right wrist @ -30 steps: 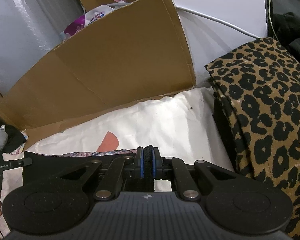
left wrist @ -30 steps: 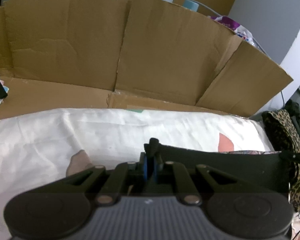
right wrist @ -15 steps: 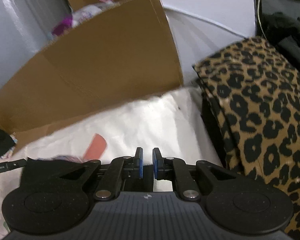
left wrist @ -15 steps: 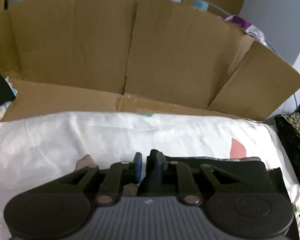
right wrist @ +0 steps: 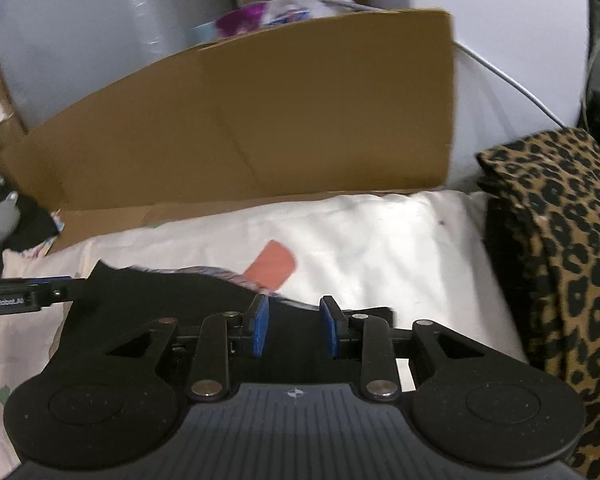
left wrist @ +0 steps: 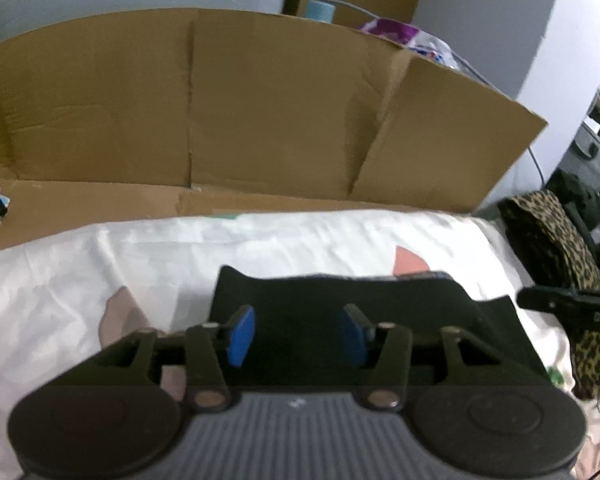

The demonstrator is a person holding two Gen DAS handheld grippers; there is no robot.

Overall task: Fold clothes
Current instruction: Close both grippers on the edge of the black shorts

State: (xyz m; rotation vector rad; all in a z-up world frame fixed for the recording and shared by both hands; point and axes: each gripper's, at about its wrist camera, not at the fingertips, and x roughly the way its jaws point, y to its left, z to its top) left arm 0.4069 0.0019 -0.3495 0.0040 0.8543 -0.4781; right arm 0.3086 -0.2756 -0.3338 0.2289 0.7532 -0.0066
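Your left gripper opening, pads clear above black garment. Your right gripper opening narrower over same garment, gripping nothing.

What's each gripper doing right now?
Left gripper: fingers opening, gripping nothing; black garment lies under them.
Right gripper: fingers opening, gripping nothing, above the same garment.

Each camera rides behind my tongs, angled down, close over the black cloth; both share the cardboard.
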